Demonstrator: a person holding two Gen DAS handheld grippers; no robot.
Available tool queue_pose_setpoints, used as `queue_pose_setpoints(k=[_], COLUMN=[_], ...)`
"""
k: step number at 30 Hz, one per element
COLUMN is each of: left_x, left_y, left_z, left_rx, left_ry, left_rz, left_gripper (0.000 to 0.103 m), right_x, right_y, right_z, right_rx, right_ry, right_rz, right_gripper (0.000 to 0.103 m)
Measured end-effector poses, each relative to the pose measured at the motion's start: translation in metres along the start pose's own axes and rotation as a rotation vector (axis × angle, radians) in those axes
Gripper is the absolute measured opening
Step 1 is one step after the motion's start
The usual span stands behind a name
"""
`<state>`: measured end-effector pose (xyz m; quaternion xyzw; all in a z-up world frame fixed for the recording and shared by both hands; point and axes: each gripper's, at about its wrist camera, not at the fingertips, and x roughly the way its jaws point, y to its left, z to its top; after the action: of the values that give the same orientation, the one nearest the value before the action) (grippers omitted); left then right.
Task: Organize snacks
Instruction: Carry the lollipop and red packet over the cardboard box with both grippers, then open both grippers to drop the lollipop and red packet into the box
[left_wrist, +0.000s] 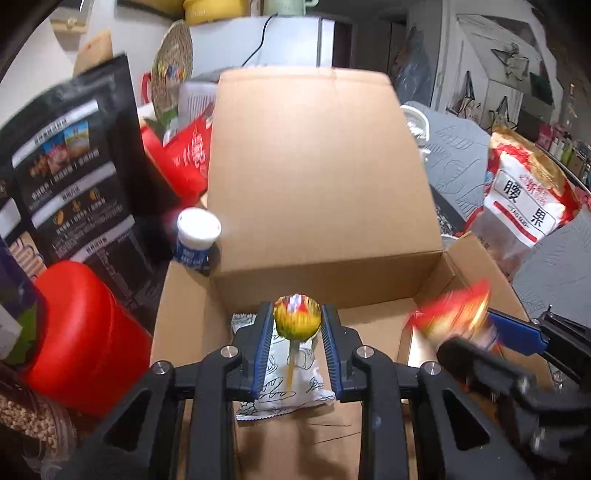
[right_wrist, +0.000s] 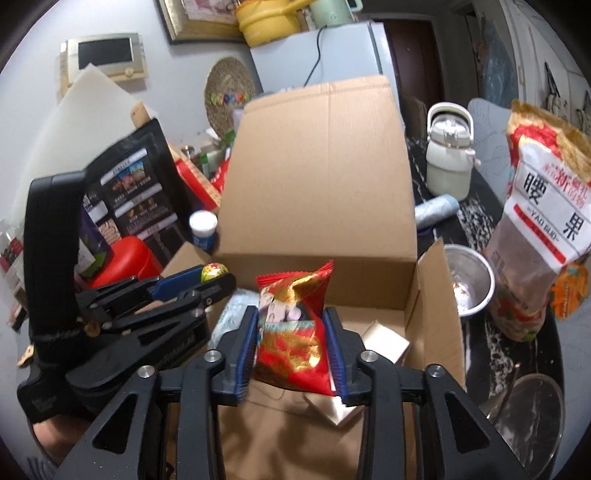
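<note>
With the lollipop clenched in the left claw and the red packet between the right claw's pads over the cardboard box, both are best lowered inside before release.

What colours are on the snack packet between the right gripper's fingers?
Red with gold patterning on the packet; clearest in the right wrist view.

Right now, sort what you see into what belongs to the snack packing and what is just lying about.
Part of the job:
- lollipop in the left gripper
- red snack packet between the right gripper's fingers
- cardboard box
- white wrapped snack in the box

Lying about:
- steel bowl
- white kettle
- red canister
- cashew bag
</note>
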<state>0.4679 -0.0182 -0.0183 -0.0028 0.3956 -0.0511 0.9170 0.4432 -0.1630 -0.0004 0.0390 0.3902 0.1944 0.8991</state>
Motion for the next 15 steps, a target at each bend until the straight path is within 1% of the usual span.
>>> queue_pose_setpoints(k=[1,6,8,10,11,13,15], left_x=[0.0022,0.0064,0.0070,0.0088,0.0081,0.0047,0.0019], left_y=[0.0009,0.0039,0.0048,0.0046,0.0046,0.0046,0.0055], left_z=[0.0001,0.0006,0.0002,0.0016,0.0018,0.0027,0.0043], left_rx=[-0.003,-0.004,-0.007,-0.009,-0.010,-0.006,-0.004], left_ry=[0.011,0.023,0.030,0.036,0.033,0.018,0.012], left_rz=[0.006,0.046,0.048,0.059,0.068,0.089,0.091], left_gripper=[0.026,0.026,0.034,0.066,0.070,0.071,0.071], right_x=[0.0019,0.0043,0.0040,0.0025,0.0015,-0.0009,-0.0032], right_y=[0.0002,-0.0028,-0.0047,-0.0072,-0.0078,-0.0079,-0.0081], right_z=[-0.0001,-0.0006,-0.0005,-0.0001,0.0001,0.0001,-0.0001], right_rx=[0.001,0.014,0.020,0.030,0.033,0.031,0.026], right_ry=[0.013,0.038,0.043,0.041,0.039,0.036,0.033], right_rz=[-0.006,-0.013,-0.025,-0.032,-0.034,-0.039,-0.048], right_gripper=[0.051,0.052,0.055,0.056,0.056,0.056,0.056])
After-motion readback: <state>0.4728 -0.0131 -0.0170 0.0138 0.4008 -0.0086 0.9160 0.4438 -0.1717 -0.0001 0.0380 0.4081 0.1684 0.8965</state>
